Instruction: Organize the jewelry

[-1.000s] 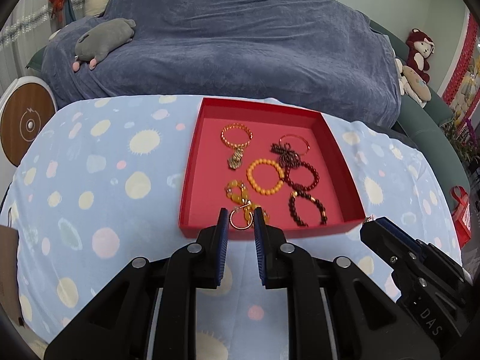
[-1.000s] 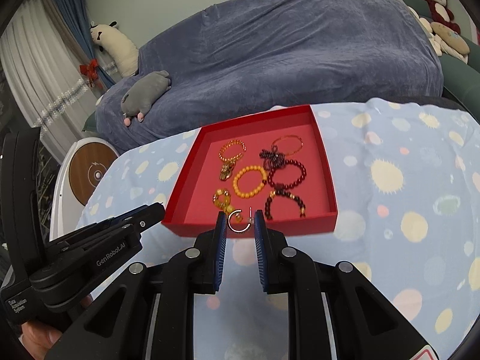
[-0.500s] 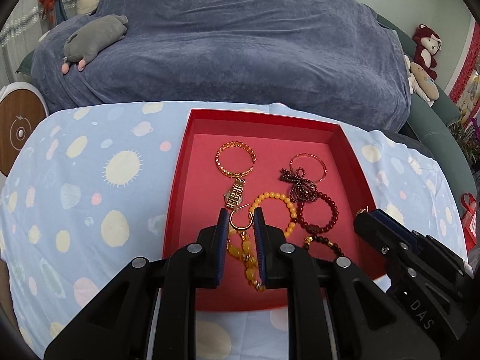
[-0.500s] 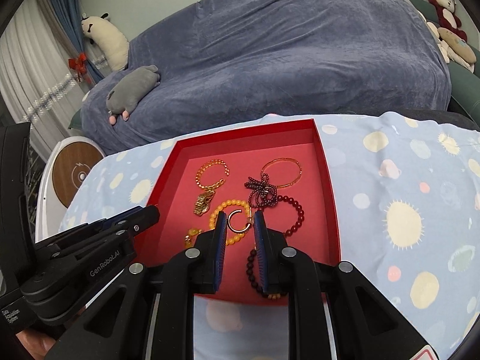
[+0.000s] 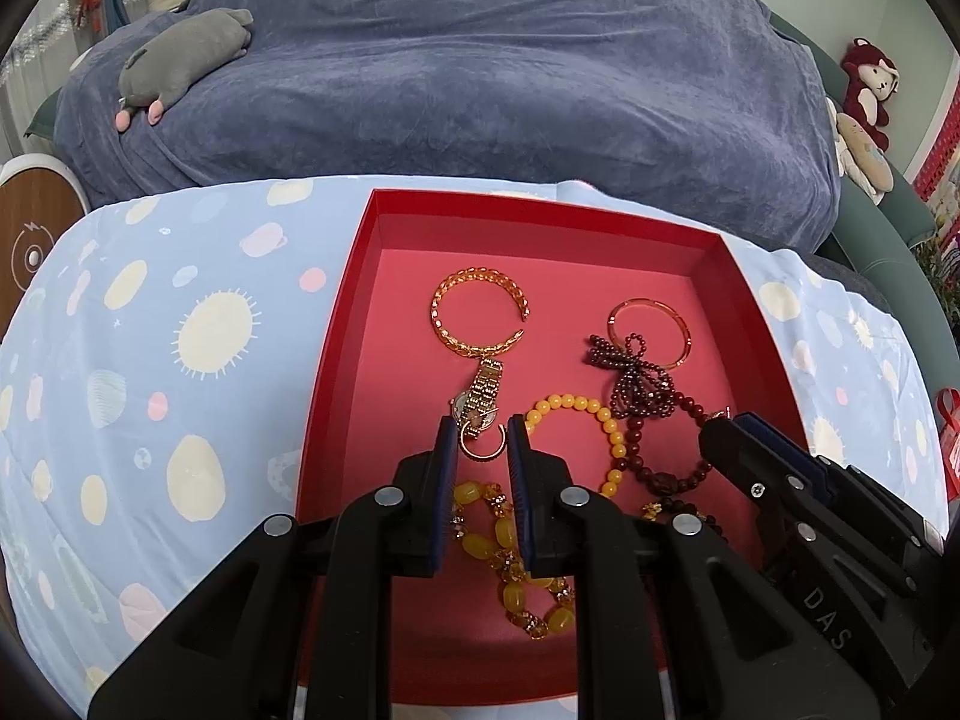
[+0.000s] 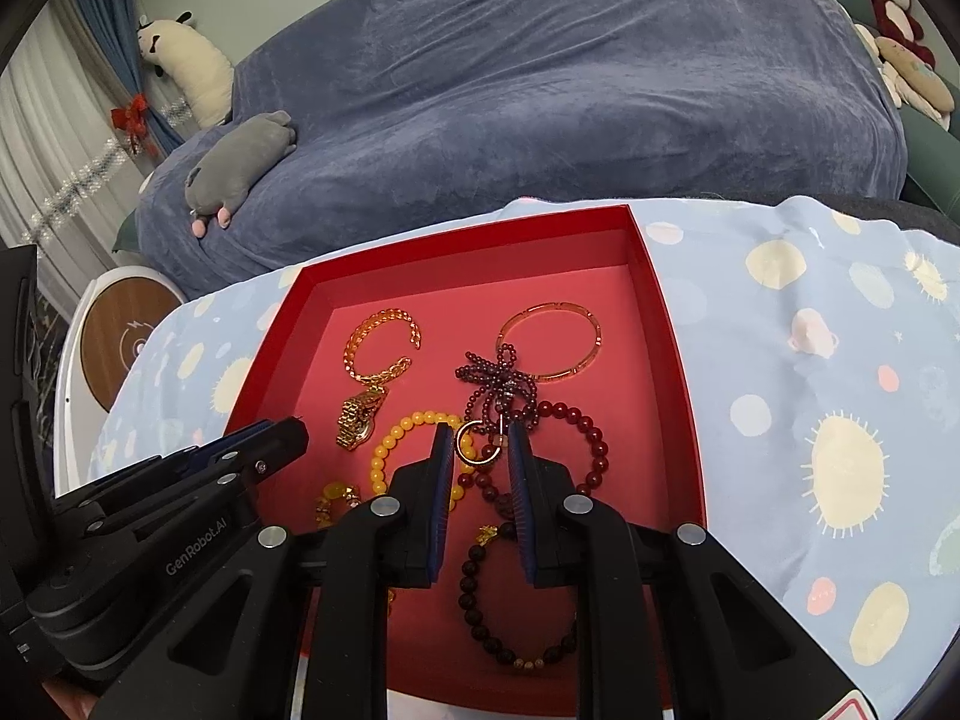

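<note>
Earrings pinched in both claws, hoops facing camera.

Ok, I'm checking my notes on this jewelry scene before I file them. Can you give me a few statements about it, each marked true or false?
1. The red tray rests on a spotted blue cloth. True.
2. The left tongs pinch a gold hoop. True.
3. The right tongs hold nothing. False: they pinch a second hoop above the tray.
4. The grey plush toy lies inside the tray. False: it lies on the dark blue cover behind the table; the tray holds bracelets, among them a yellow bead bracelet.
</note>
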### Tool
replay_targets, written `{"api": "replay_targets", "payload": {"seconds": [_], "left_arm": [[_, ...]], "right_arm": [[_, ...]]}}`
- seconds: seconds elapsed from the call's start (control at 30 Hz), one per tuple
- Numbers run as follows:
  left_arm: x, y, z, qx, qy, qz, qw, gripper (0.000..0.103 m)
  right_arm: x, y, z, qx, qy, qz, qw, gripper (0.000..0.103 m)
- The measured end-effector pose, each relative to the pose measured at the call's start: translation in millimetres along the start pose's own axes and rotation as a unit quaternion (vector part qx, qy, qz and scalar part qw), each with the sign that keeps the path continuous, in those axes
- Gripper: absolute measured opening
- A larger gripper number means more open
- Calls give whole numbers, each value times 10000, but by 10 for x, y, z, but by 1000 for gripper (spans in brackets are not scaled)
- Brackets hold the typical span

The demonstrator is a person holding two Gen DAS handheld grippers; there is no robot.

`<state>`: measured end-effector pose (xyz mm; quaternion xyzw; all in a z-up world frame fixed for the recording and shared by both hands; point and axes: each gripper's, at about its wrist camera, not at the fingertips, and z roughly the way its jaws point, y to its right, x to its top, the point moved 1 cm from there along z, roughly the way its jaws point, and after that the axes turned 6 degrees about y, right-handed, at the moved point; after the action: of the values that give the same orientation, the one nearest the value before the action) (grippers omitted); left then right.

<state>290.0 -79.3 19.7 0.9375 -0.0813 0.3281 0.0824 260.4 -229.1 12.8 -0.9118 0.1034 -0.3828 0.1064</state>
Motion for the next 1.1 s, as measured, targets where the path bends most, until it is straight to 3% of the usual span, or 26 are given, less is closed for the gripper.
{"api": "replay_targets", "payload": {"seconds": [0.63, 0.8, 1.1], "left_arm": [[1, 12, 131, 182, -38, 66, 9998, 17], [-7, -15, 97, 304, -44, -10, 9995, 31], [-33, 26, -175, 315, 52, 94, 9994, 35]], "right_arm": [[-6, -27, 107, -109, -92, -45, 9999, 18], [10, -56, 55, -127, -51, -17, 9999, 21], [10, -173, -254, -49, 91, -74, 9999, 22]]}}
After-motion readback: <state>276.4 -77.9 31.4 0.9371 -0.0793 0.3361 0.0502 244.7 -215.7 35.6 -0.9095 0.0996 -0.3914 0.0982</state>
